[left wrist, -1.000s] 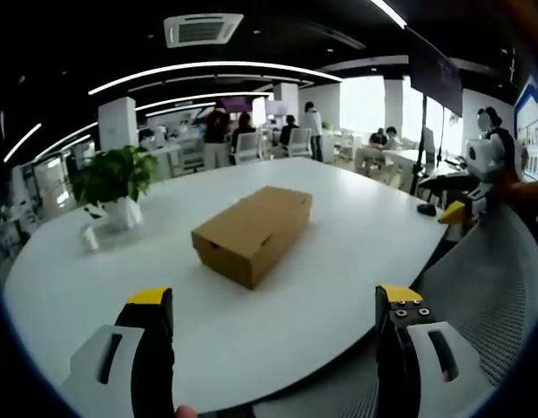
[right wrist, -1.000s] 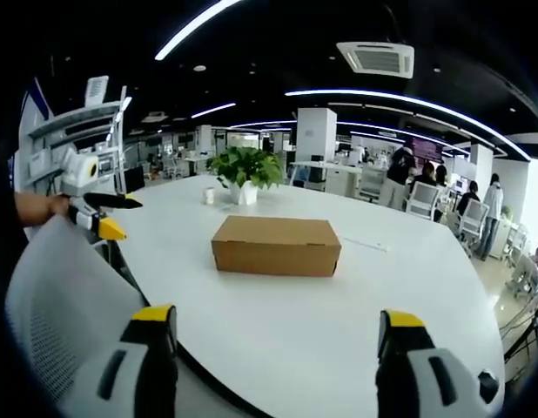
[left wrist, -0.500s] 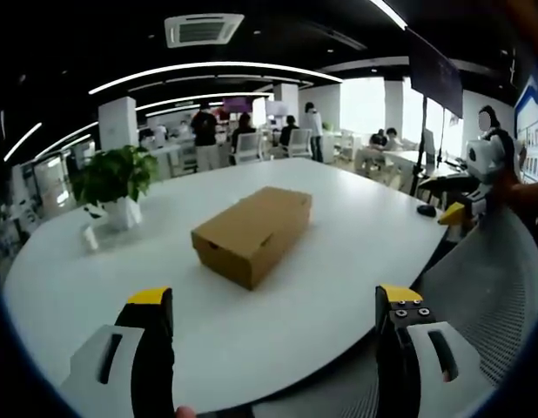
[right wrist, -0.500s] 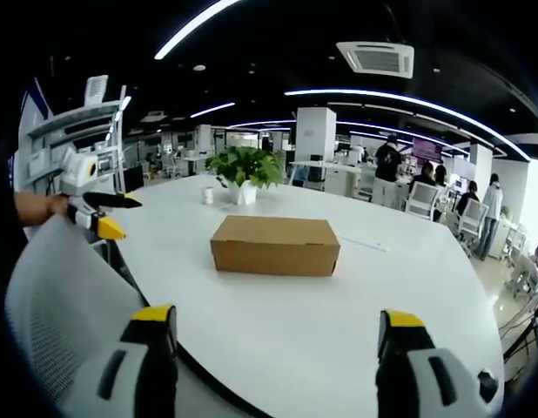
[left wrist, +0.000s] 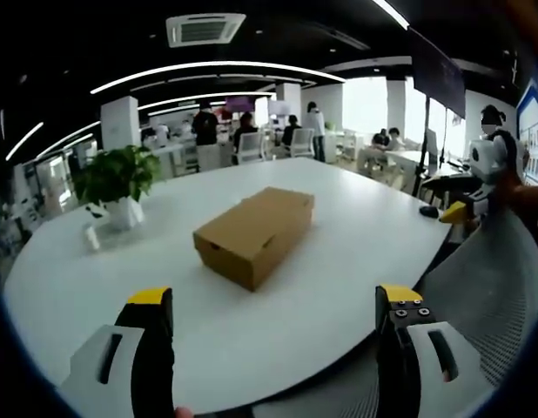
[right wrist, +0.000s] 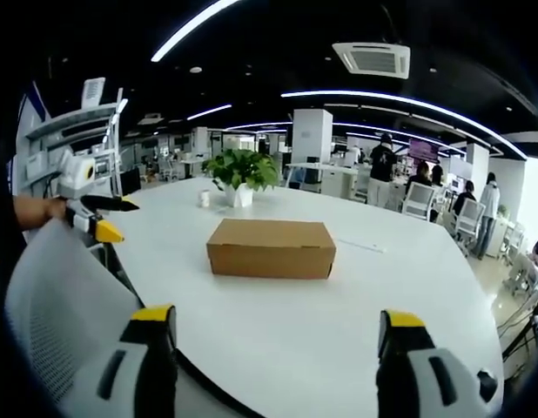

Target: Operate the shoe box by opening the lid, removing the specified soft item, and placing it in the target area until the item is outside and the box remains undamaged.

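A brown cardboard shoe box (left wrist: 254, 234) lies shut on the white table (left wrist: 321, 287), well ahead of my left gripper (left wrist: 273, 305). That gripper is open, its yellow-tipped jaws wide apart over the table's near edge with nothing between them. In the right gripper view the same shoe box (right wrist: 271, 248) sits in the middle of the table (right wrist: 278, 331), and my right gripper (right wrist: 273, 320) is open and empty, some way short of it. The right gripper (left wrist: 478, 178) comes in at the far right of the left gripper view, and the left gripper (right wrist: 90, 209) at the far left of the right gripper view.
A potted green plant (left wrist: 117, 183) and a small white cup (left wrist: 90, 237) stand on the table left of the box. A grey mesh chair back (left wrist: 487, 287) is close by the table's near edge. Several people and desks fill the office behind.
Both views have drifted slightly. The box and both grippers hold as before; people in the background have shifted.
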`<state>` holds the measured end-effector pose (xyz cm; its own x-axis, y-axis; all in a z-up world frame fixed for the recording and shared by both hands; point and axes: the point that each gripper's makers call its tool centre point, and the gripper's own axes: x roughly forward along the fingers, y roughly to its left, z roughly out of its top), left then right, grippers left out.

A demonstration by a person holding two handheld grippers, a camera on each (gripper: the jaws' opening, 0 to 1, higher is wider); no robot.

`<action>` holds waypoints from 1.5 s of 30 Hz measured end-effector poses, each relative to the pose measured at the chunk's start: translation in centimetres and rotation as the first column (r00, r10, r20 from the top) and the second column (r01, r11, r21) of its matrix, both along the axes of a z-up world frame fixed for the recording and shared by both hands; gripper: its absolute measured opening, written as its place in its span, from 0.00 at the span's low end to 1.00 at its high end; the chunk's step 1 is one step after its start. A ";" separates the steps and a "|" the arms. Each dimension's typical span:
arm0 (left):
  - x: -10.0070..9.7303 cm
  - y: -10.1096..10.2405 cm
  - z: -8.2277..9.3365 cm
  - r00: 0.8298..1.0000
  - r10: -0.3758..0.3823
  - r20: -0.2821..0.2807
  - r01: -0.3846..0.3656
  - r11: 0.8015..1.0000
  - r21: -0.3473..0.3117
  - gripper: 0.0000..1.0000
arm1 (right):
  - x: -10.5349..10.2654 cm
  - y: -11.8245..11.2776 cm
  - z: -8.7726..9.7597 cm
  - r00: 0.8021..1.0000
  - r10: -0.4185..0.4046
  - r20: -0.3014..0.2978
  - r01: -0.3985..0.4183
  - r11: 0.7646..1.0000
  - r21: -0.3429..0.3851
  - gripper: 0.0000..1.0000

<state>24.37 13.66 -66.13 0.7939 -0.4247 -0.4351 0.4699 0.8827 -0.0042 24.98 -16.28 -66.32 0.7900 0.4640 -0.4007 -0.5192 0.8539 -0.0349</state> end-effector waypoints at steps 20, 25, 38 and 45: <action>1.7 0.8 2.1 0.998 0.060 -0.016 -0.061 0.998 -0.035 1.00 | 1.5 0.2 1.8 1.000 0.013 -0.013 -0.013 1.000 0.009 0.96; 2.9 0.8 3.0 0.998 0.063 -0.008 -0.063 0.997 -0.047 1.00 | 2.4 0.3 2.1 1.000 0.020 -0.014 -0.020 1.000 0.002 0.95; 5.0 -0.4 2.2 0.998 0.054 -0.037 -0.056 0.997 -0.044 1.00 | 3.8 0.0 2.1 0.999 0.045 -0.018 -0.046 0.999 -0.015 0.94; 5.8 -1.8 1.6 1.000 0.021 -0.021 -0.021 1.000 -0.012 1.00 | 4.8 -0.3 2.3 0.998 0.065 0.001 -0.065 0.997 -0.047 0.96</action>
